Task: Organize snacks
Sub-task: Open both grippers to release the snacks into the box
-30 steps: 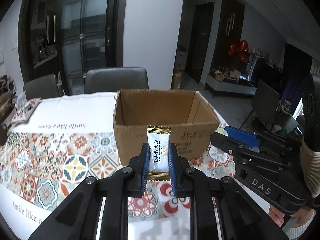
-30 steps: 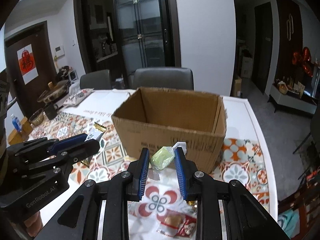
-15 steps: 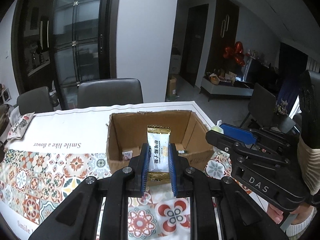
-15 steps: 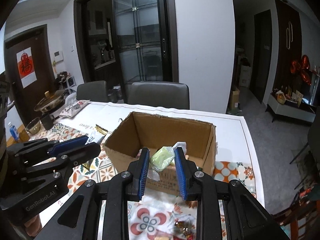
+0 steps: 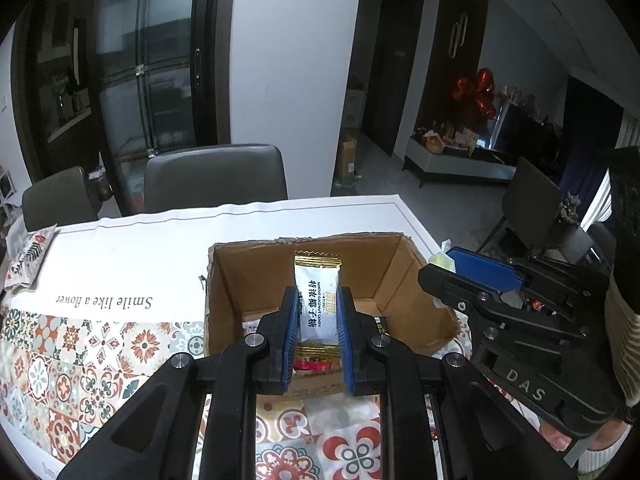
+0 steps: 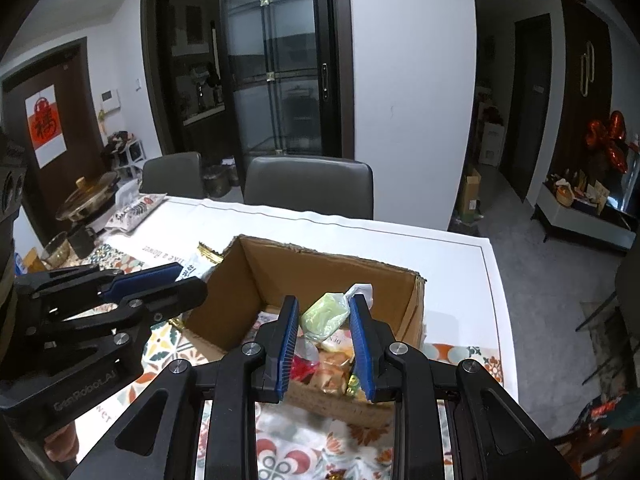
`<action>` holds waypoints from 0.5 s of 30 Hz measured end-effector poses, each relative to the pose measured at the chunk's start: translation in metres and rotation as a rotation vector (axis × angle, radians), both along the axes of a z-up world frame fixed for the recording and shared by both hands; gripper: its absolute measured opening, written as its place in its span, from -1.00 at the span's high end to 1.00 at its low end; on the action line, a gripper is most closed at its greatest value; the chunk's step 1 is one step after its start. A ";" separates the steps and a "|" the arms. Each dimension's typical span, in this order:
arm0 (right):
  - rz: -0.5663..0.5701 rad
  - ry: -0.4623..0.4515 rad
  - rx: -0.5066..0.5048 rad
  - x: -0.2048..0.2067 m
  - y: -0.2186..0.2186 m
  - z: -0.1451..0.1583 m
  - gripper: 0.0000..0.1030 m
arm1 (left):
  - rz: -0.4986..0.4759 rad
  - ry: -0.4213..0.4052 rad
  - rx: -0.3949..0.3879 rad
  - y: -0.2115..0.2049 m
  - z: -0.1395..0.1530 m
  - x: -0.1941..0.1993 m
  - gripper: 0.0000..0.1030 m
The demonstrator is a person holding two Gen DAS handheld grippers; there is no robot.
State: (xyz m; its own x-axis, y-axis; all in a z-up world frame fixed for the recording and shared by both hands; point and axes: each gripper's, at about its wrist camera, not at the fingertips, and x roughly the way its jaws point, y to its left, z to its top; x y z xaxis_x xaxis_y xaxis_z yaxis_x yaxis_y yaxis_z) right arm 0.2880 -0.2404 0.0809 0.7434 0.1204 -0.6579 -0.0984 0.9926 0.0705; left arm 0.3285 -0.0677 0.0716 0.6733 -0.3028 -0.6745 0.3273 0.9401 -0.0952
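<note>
— Patterned tablecloth [image 5: 100,344] is framing the cardboard box [image 5: 416,264], and several snacks are already lying inside.
— Left gripper [image 5: 318,312] is pinching a white candy packet [image 5: 318,300] above the box; right gripper [image 6: 325,314] is squeezing a green sweet [image 6: 322,314] over it. Both drops are pending, I'd judge.

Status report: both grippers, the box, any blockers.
Left gripper shut on white candy packet, right gripper shut on green candy. Both above open cardboard box, snacks inside. Nothing blocking.
</note>
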 end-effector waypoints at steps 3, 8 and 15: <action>0.007 0.012 -0.007 0.007 0.001 -0.005 0.47 | 0.011 0.016 0.008 0.001 -0.003 0.011 0.62; 0.011 0.040 -0.017 0.020 0.003 -0.014 0.46 | 0.023 0.023 0.040 -0.001 -0.010 0.021 0.45; -0.042 0.030 -0.045 0.016 -0.002 -0.019 0.01 | 0.062 -0.022 0.067 0.007 -0.011 -0.002 0.12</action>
State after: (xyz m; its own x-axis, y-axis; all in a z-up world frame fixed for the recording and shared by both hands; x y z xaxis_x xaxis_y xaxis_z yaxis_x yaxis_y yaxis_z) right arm 0.3039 -0.2427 0.0622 0.7268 0.0596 -0.6842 -0.0554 0.9981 0.0280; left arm 0.3270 -0.0607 0.0609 0.7041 -0.2144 -0.6770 0.2695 0.9627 -0.0245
